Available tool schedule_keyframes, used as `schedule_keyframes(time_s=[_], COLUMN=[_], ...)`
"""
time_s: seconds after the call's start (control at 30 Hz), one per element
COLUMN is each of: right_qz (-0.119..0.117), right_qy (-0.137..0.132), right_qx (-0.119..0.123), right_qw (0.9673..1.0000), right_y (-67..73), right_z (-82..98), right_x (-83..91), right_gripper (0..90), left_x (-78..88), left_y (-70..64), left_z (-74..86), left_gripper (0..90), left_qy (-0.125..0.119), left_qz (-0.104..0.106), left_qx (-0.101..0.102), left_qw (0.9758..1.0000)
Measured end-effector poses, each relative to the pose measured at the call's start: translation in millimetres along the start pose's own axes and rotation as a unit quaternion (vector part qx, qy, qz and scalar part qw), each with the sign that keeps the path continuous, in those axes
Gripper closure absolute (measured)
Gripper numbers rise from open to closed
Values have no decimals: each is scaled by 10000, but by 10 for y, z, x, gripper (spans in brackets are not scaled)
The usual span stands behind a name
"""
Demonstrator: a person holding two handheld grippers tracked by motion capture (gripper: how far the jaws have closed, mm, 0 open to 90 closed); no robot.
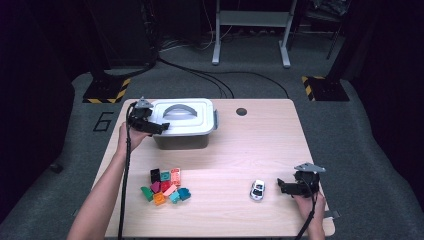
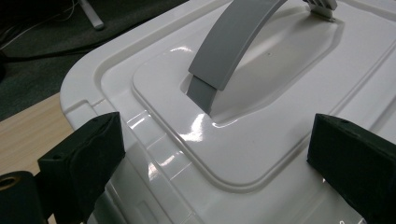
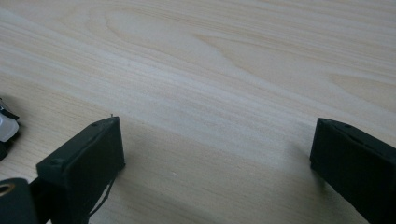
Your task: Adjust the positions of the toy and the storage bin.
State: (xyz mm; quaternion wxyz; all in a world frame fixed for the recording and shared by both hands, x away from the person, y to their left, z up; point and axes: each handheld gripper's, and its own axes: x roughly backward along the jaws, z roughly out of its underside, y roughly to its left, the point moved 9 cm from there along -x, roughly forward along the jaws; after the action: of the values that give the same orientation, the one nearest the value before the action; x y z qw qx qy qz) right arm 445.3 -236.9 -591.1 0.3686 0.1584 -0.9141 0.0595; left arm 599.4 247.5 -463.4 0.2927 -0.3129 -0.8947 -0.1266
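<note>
1. While no brand or label can be read on any of the things, a large pale figure "6" (image 1: pixel 102 122) is marked on the grey floor beside the worktop's (image 1: pixel 260 145) far-left corner.
2. At the far-left part of the worktop stands the storage box (image 1: pixel 182 135), a grey tub under a white lid (image 1: pixel 187 120).
3. Seen from the high view, the box's long axis runs left to right along the far edge, and the grey arched handle (image 1: pixel 177 110) on the lid follows the same line.
4. Over the box's left end the left gripper (image 1: pixel 161 128) hangs with its jaws spread wide and nothing between them; it points to the right, across the lid.
5. From the left gripper view, the lid (image 2: pixel 243 116) is glossy with a recessed panel, the handle (image 2: pixel 233 42) rises from that recess, and the jaws stand either side of the lid's near edge; whether they touch it cannot be told.
6. Near the front-right, the right gripper (image 1: pixel 281 187) lies low at the worktop, released and empty, pointing left toward a small white toy car (image 1: pixel 257 190) just beside it.
7. In the right gripper view, bare wood grain lies between the jaws, with a sliver of the car (image 3: pixel 7 128) at the left edge.
8. Only the high view takes in the cluster of coloured building blocks (image 1: pixel 166 186) at the front-left, well apart from the box.
</note>
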Motion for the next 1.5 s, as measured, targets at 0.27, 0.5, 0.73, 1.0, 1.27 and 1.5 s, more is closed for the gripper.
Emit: schedule_keyframes(time_s=[0.27,0.5,0.73,1.0,1.27,1.5], right_qz=[-2,-4,-18,-20,-24,-28], right_qy=[2,-1,0,-3,-14,-15], right_qx=[-13,-15,28,29,52,41], right_qw=[10000,10000,10000,10000,10000,10000], right_y=[3,4,3,4,3,6], right_z=[1,1,1,1,-1,-1], right_x=[1,1,1,1,1,1], right_gripper=[22,23,24,25,27,27], left_x=[-44,-104,-153,-208,-264,-292], left_y=[-106,-242,-373,-531,-668,-784], left_z=[-40,-93,-136,-185,-241,-269], left_gripper=[47,50,52,55,60,65], left_qy=[7,43,30,-14,-23,-8], left_qz=[136,312,470,661,823,1010], left_qx=[-120,-284,-357,-490,-658,-790], left_qw=[9998,9991,9983,9966,9944,9917])
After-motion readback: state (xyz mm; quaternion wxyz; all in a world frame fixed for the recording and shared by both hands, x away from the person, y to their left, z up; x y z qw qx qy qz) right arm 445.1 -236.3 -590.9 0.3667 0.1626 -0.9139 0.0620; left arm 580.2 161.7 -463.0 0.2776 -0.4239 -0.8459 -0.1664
